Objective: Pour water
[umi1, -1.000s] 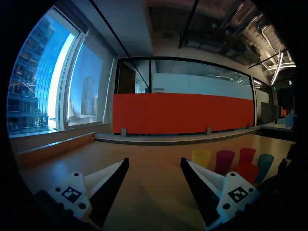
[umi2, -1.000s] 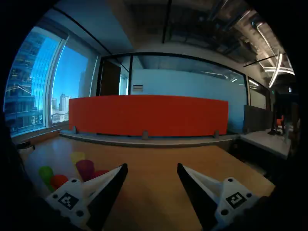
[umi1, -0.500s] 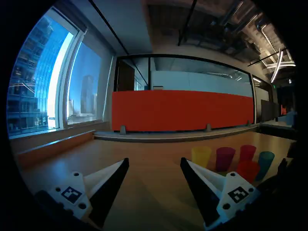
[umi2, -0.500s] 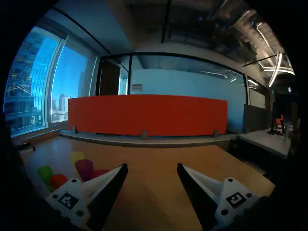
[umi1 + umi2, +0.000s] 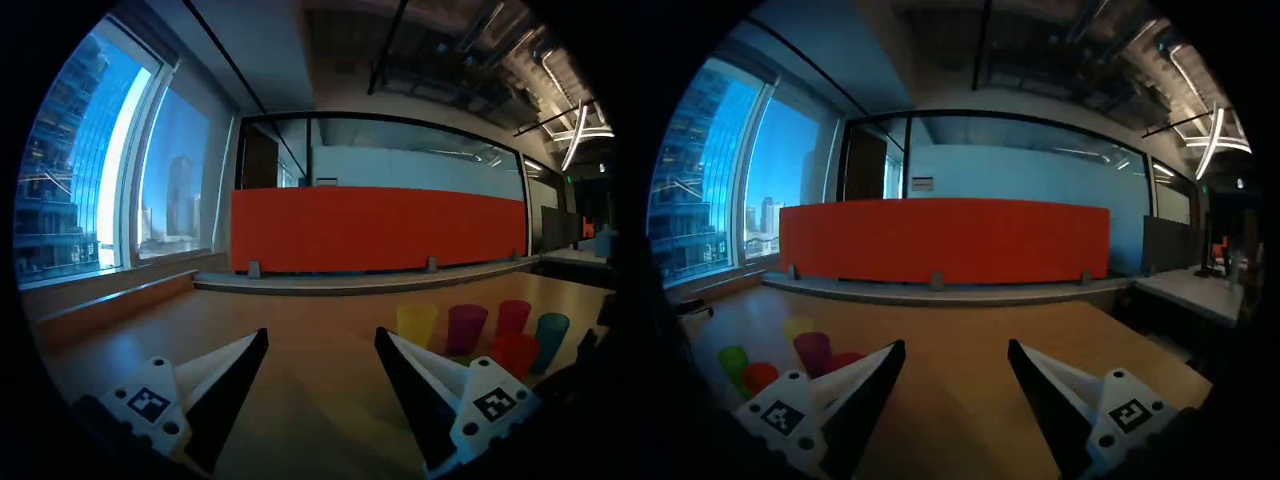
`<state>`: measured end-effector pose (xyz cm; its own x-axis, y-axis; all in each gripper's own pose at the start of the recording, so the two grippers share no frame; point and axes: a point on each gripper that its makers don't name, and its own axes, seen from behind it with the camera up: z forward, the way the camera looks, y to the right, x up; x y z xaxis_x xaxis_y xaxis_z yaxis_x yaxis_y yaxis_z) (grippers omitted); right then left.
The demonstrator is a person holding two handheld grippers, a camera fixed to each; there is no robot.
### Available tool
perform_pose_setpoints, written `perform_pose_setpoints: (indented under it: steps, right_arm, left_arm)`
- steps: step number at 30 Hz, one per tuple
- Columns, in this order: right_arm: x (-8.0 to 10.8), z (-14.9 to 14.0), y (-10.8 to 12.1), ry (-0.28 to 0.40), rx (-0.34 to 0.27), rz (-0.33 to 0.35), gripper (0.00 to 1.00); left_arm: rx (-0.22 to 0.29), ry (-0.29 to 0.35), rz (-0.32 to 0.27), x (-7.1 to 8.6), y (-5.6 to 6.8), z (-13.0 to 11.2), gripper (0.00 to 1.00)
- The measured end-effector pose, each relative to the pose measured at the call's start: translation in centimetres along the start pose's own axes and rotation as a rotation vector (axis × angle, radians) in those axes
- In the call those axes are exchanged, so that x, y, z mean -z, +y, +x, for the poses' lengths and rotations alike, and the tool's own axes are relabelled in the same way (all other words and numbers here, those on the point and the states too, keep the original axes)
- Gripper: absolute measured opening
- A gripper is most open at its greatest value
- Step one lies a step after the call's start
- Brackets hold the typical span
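Left gripper (image 5: 320, 332): 2 fingers spread wide, nothing held, unchanged from 1 s ago. Right gripper (image 5: 956, 344): likewise wide and empty. The cluster of coloured plastic cups (image 5: 466, 328) stands on the wooden tabletop (image 5: 320, 384) just beyond the left gripper's right finger. Both views have shifted only marginally.

Your left tongs (image 5: 320, 352) are held level with the 2 fingers spread wide and nothing between them. Your right tongs (image 5: 956, 360) sit the same way, fingers apart and empty, pointing straight ahead.
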<state>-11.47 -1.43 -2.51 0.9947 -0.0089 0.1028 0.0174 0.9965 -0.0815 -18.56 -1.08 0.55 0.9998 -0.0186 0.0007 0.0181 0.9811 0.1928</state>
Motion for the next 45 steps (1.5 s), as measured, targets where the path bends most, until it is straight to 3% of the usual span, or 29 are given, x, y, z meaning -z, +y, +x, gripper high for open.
perform_pose_setpoints:
  steps: [21,33,45]
  right_arm:
    - [0.7,0.8,0.8,0.073,0.048,0.000,0.99]
    - [-0.5,0.7,-0.1,0.133,0.014,0.037,0.99]
    - [-1.4,-2.5,1.1,0.112,-0.029,0.036,0.99]
  left_arm:
    - [-0.002,0.000,0.002,0.4,-0.2,0.0,0.99]
    - [-0.002,0.000,0.002,0.3,-0.2,-0.1,1.00]
    - [-0.002,0.000,0.002,0.4,-0.4,0.0,0.99]
